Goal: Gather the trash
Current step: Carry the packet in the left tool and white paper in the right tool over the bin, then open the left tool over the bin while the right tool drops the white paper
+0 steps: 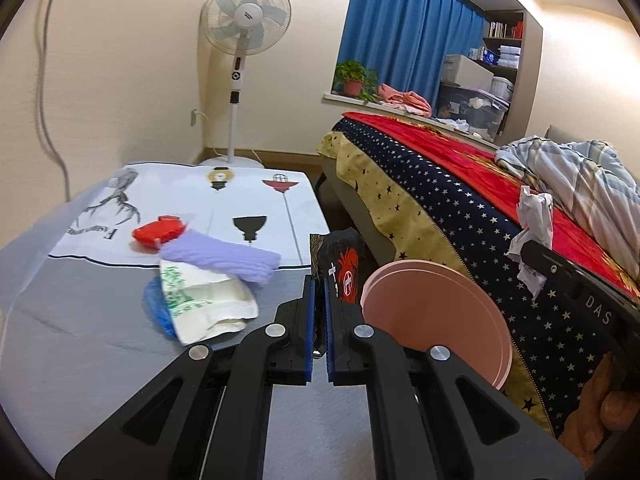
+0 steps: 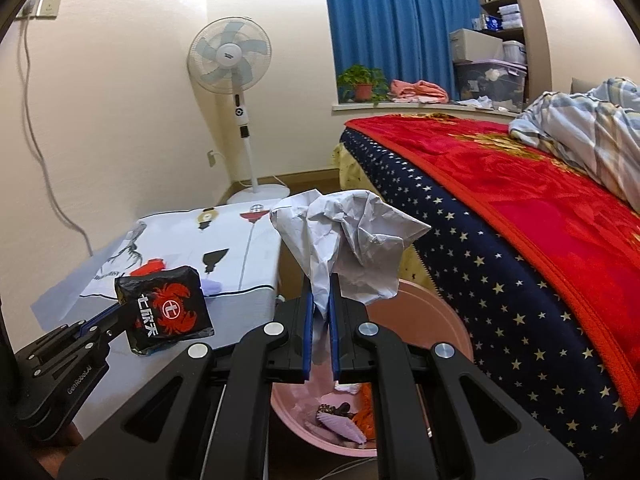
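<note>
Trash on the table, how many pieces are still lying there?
4: a red wrapper farthest back, a purple wad beside it, a white printed bag nearer, and a blue piece tucked under that bag. More may be hidden underneath.

Warm, fairly bright indoor light from above; both views are sharp at centre, with strong fisheye bending and dark vignetted corners.

Cream walls (image 1: 132, 60); a white pedestal fan (image 1: 245, 20) stands in the corner on a wood floor (image 1: 296, 166). Blue curtain (image 1: 404, 28) covers the window, potted plant (image 1: 354, 76) on its sill. Bed (image 2: 520, 184) with red blanket at right (shelving (image 1: 502, 44) beyond). Warm indoor light.
</note>
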Demonstrator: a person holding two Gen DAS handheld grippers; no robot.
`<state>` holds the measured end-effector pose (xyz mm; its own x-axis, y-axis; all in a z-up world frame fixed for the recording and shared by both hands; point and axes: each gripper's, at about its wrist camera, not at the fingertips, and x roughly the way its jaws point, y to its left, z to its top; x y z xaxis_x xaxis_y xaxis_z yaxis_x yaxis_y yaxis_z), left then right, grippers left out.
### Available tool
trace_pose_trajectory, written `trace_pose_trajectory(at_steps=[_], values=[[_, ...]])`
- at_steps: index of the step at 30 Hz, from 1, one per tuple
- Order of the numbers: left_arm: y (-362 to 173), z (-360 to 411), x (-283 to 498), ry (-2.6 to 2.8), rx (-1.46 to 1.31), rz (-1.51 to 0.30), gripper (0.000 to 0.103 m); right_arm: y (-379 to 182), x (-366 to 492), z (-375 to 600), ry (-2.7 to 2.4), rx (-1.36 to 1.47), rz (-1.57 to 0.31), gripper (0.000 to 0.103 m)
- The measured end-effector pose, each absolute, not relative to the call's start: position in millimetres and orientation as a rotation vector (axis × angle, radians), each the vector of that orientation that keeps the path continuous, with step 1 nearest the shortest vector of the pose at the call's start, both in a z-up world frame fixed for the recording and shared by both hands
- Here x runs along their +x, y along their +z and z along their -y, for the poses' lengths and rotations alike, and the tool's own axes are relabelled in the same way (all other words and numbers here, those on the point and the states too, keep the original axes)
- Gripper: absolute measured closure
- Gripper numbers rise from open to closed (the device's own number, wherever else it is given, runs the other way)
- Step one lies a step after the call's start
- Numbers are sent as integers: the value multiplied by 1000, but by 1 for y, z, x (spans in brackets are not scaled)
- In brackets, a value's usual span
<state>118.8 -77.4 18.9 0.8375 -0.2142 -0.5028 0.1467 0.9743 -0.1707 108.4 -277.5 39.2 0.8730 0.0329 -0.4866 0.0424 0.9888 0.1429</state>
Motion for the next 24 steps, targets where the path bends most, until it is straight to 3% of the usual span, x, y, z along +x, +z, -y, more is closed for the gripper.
trace_pose_trajectory(at_steps=[24], values=[[0, 139, 148, -283, -114, -577, 99, 26, 119, 307, -103, 189, -544, 96]])
